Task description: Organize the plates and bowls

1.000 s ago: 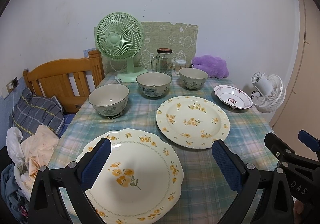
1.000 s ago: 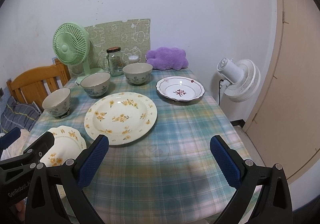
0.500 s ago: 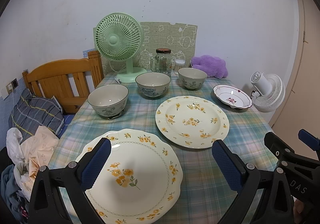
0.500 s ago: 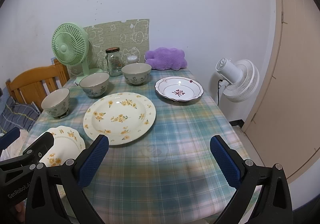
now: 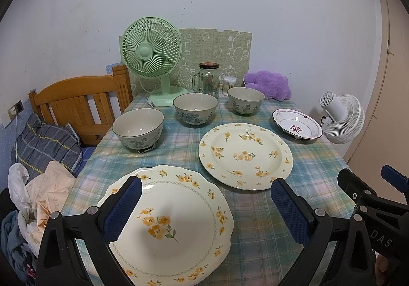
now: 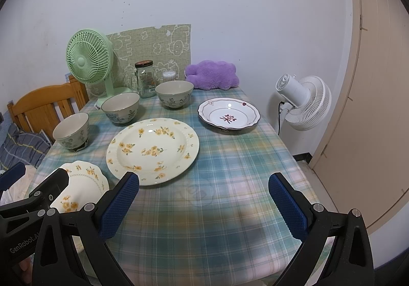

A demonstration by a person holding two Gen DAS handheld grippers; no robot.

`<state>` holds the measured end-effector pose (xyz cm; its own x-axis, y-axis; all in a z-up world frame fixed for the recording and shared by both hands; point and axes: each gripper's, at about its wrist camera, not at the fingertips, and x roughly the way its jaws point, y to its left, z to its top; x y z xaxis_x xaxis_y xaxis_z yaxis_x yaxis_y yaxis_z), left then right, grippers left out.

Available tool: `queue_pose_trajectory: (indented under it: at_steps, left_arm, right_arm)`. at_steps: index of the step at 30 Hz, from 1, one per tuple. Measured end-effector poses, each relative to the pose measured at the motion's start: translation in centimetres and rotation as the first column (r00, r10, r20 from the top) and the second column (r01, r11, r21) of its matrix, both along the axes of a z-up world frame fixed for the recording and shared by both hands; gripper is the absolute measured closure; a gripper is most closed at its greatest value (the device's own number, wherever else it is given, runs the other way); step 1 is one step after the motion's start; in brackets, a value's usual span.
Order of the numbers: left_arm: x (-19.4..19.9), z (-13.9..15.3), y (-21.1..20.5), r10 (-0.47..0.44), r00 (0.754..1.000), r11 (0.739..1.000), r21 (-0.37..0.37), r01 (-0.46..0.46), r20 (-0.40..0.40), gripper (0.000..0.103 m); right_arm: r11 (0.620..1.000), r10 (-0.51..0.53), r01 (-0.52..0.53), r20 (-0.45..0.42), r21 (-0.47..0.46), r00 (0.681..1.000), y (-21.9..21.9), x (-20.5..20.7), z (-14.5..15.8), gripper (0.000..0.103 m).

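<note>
Currently the scalloped plate [image 5: 168,222] lies directly beneath the left claw [image 5: 204,209], both claws released and empty. Judgement: pinch its near rim shallowly, lift level, stack onto the round plate [image 5: 245,155] ahead; right claw [image 6: 204,204] hovers over bare surface [image 6: 230,209].

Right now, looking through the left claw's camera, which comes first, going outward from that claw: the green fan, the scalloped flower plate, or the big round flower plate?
1. Scalloped flower plate, just under the left claw.
2. Big round flower plate, further out, to the right.
3. Green fan, at the table's far edge, to the left.
</note>
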<state>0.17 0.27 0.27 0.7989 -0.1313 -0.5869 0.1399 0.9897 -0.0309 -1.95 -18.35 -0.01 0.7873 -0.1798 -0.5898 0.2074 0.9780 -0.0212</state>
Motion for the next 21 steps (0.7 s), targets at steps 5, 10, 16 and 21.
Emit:
queue_pose_trajectory:
  at_steps: [5,10,16,21]
  left_arm:
    - [0.04,0.03,0.07,-0.001,1.000,1.000,0.000,0.001,-0.001,0.002]
    - [0.03,0.02,0.04,-0.001,1.000,1.000,0.000,0.001,-0.001,0.002]
    - [0.01,-0.01,-0.04,-0.001,1.000,1.000,-0.001,0.001,-0.002,0.002]
    - [0.17,0.07,0.15,0.000,1.000,1.000,-0.001,0.000,-0.005,0.003]
  right_arm:
    - [1.000,-0.001,0.001,-0.001,-0.001,1.000,0.04,0.01,0.03,0.001]
    - [1.000,-0.002,0.002,-0.001,-0.001,1.000,0.05,-0.01,0.00,0.001]
    - [1.000,-0.001,0.001,0.000,-0.001,1.000,0.05,0.00,-0.01,0.001]
    - [1.000,0.000,0.000,-0.005,-0.001,1.000,0.14,0.03,-0.01,0.002]
